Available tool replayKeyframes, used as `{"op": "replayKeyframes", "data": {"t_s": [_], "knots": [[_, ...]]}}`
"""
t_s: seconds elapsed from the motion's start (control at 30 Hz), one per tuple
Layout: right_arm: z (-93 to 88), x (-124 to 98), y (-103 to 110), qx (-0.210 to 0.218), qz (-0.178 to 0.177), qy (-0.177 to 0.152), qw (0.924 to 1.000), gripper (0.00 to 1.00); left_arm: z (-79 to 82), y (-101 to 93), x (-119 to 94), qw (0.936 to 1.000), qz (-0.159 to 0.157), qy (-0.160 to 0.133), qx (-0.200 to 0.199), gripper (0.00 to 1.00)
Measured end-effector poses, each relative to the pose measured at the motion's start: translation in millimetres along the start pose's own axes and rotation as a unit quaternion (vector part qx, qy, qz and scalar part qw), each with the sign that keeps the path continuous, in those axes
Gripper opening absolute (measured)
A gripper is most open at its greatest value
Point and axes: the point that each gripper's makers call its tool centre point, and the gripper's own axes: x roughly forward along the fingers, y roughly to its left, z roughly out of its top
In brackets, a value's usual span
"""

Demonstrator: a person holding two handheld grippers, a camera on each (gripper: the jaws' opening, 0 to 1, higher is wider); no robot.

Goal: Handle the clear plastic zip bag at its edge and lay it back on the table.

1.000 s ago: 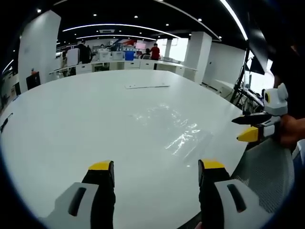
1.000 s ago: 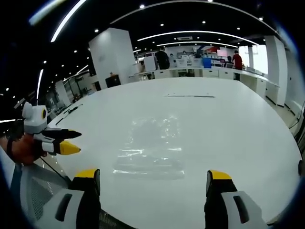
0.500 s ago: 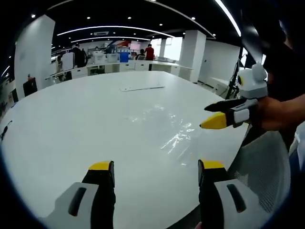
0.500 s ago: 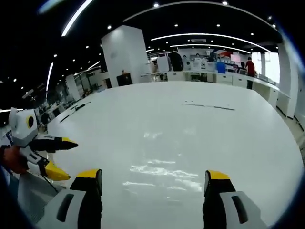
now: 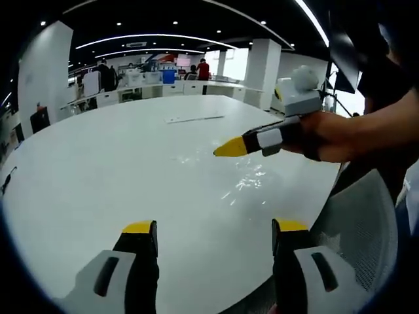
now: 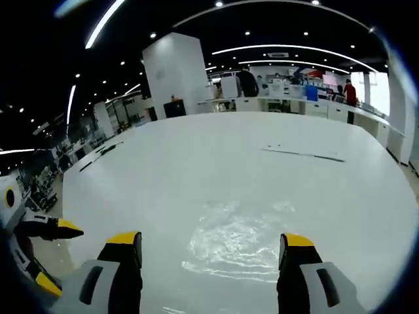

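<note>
Where both tools point(image 5: 214, 237) point(image 6: 213, 250) gape empty: zip bag point(image 6: 242, 243) flat on table point(image 6: 163, 170), long axis indiscernible.

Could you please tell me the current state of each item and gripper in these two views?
Clear plastic zip bag: lying flat on the table, not gripped.
Right gripper: open, over the bag.
Left gripper: open, holding nothing.
White table: bears the bag.
Thin strip: lying flat on the table beyond the bag.
</note>
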Motion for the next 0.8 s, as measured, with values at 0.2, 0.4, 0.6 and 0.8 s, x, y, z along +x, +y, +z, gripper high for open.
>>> {"op": "replayKeyframes", "data": {"t_s": [0.2, 0.4, 0.6, 0.8], "knots": [[8.1, 20.8, 5.1, -0.002, 0.006, 0.007, 1.0, 0.86, -2.9, 1.9, 0.3, 1.0, 0.003, 0.004, -0.008, 0.7], [10.8, 43.3, -1.0, -0.002, 0.001, 0.016, 0.9999, 0.86, -5.0, 4.7, 0.3, 0.9998, 0.009, 0.004, -0.019, 0.7], [4.1, 62.7, -4.4, -0.003, -0.006, 0.032, 0.9995, 0.84, -5.9, 5.8, 0.4, 0.9997, 0.01, 0.007, -0.02, 0.7], [0.6, 77.2, -7.9, -0.01, -0.014, 0.044, 0.9989, 0.82, -7.4, 7.7, 1.1, 0.9996, 0.013, 0.009, -0.024, 0.69]]}}
